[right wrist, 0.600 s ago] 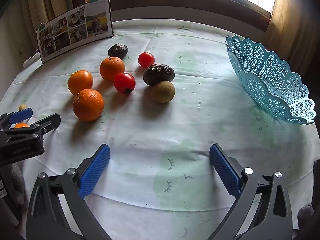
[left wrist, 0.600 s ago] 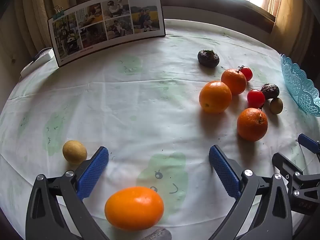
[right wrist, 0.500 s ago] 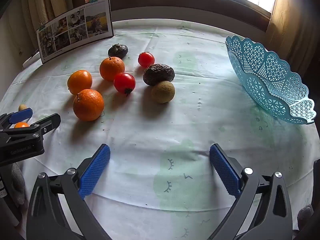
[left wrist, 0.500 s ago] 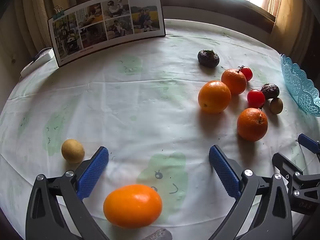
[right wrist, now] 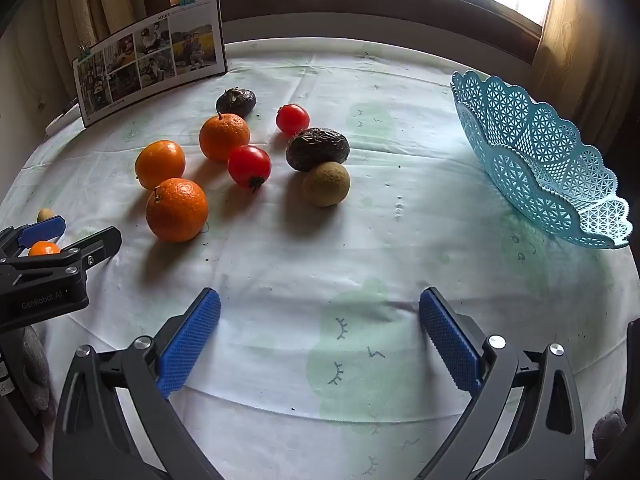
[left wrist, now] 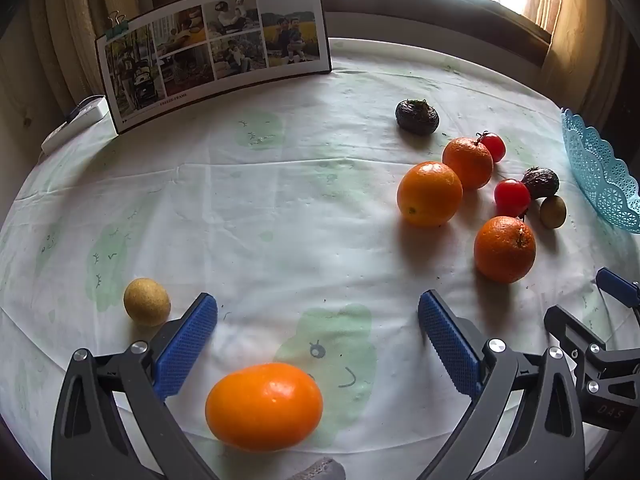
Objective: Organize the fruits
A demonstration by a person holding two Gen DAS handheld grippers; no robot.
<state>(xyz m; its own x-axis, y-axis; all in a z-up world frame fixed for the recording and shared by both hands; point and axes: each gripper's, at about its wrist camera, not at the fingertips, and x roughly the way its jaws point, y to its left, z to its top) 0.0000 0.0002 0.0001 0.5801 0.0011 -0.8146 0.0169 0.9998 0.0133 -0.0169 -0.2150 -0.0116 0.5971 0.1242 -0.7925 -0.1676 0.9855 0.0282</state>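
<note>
A: Barely anything moved. The near orange slid a touch left in my left view; right view matches.

B: Tools?

A: Left tool released, jaws wide, nothing between the pads; that orange sits just below the gap, not touched. Right tool also released, wide, over bare surface.

B: Fruit?

A: Three oranges, two tomatoes, two dark wrinkled fruits and a brown one clustered mid-surface. A yellow ball fruit sits alone just outside my left finger. Basket at the right edge, tilted, looks empty as far as I can see.

B: Why hover like that?

A: My guess: both angled down and pre-opened for a grab. Left takes the near orange, right is nearer the basket.
</note>
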